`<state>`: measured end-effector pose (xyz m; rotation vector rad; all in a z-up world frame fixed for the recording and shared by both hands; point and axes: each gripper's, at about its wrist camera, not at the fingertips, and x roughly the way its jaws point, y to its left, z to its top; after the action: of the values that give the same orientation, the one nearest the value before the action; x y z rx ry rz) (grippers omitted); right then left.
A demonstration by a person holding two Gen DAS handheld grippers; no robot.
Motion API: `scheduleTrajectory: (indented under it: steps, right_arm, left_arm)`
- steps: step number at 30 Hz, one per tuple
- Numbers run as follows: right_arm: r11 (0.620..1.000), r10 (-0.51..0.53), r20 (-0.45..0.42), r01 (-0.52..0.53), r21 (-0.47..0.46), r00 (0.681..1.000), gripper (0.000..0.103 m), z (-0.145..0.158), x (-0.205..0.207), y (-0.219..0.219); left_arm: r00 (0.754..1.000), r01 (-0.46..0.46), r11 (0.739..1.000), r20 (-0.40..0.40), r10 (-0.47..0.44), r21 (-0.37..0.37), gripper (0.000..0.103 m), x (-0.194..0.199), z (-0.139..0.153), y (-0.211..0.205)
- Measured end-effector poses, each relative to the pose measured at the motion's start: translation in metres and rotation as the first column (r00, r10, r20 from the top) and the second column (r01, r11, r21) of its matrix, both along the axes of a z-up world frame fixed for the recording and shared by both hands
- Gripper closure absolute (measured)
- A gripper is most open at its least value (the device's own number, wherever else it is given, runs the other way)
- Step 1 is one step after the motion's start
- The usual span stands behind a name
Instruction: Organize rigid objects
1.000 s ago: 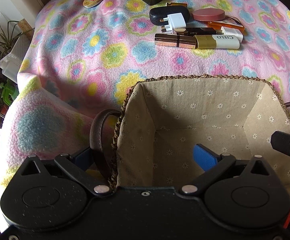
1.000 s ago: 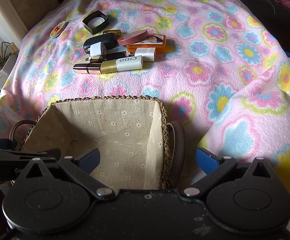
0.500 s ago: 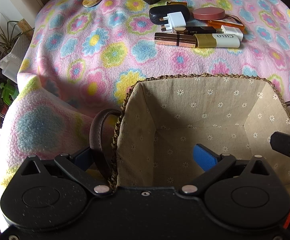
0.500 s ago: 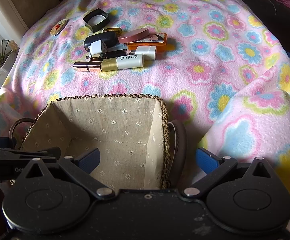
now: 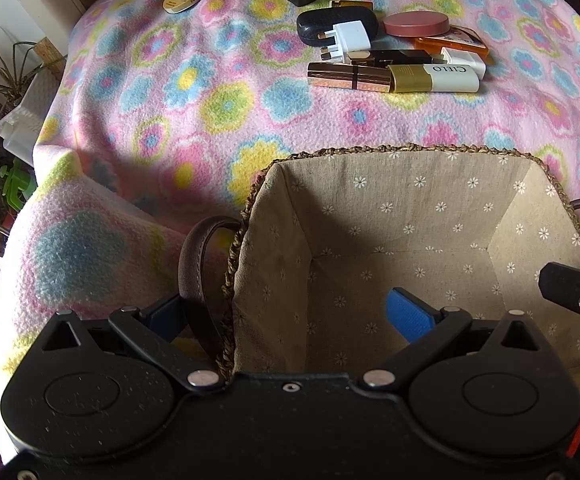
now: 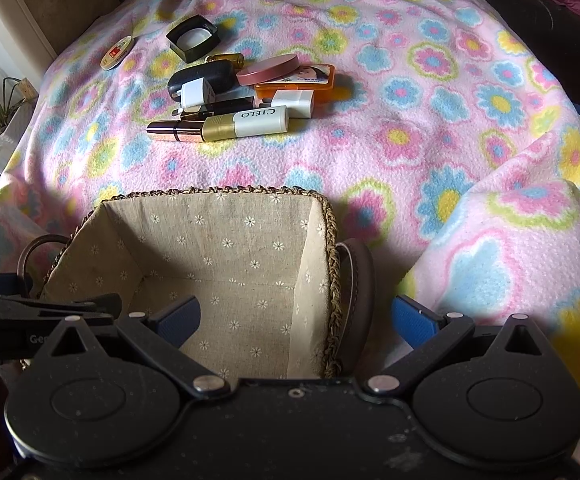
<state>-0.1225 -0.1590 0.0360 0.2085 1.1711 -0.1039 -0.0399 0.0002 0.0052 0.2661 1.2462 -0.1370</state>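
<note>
Left gripper [image 5: 290,312] spread wide, blue pads far apart, nothing pinched between them. Left pad mostly hidden, right pad [image 5: 409,314] in plain sight. Whole thing tipped forward, looking down-ish.

Right gripper [image 6: 295,318] same deal: wide spread, blue pads [image 6: 411,320] well apart, not squeezing anything. Also low and tipped forward.

Both side by side, close together. Each peeks into other's camera: right one at right edge of left view, left one at left edge of right view.
</note>
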Motion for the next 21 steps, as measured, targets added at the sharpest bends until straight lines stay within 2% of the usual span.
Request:
scheduleTrajectory:
  steps: [9, 14, 16, 18, 21]
  right_arm:
    - [1.000, -0.016, 0.002, 0.016, 0.006, 1.000, 0.005, 0.008, 0.004, -0.002]
    - [1.000, -0.015, 0.010, 0.016, -0.018, 1.000, 0.008, 0.019, 0.021, -0.005]
    - [1.000, -0.011, 0.025, 0.011, -0.018, 1.000, 0.009, 0.023, 0.030, -0.007]
    - [1.000, -0.013, 0.033, 0.013, -0.009, 0.999, 0.009, 0.024, 0.042, -0.009]
    - [1.000, -0.026, 0.041, 0.026, -0.001, 0.999, 0.009, 0.022, 0.062, -0.015]
  left_arm:
    - [0.999, -0.032, 0.995, -0.010, 0.032, -0.095, 0.006, 0.009, 0.015, 0.011]
    - [0.996, 0.024, 0.999, 0.085, -0.020, -0.046, 0.006, 0.019, 0.028, 0.006]
    - [0.995, 0.044, 0.998, 0.097, -0.040, -0.046, 0.006, 0.030, 0.029, 0.003]
    - [0.996, 0.049, 0.996, 0.084, -0.043, -0.070, 0.006, 0.044, 0.028, 0.001]
    - [0.998, 0.050, 0.988, 0.048, -0.043, -0.144, 0.006, 0.065, 0.024, -0.002]
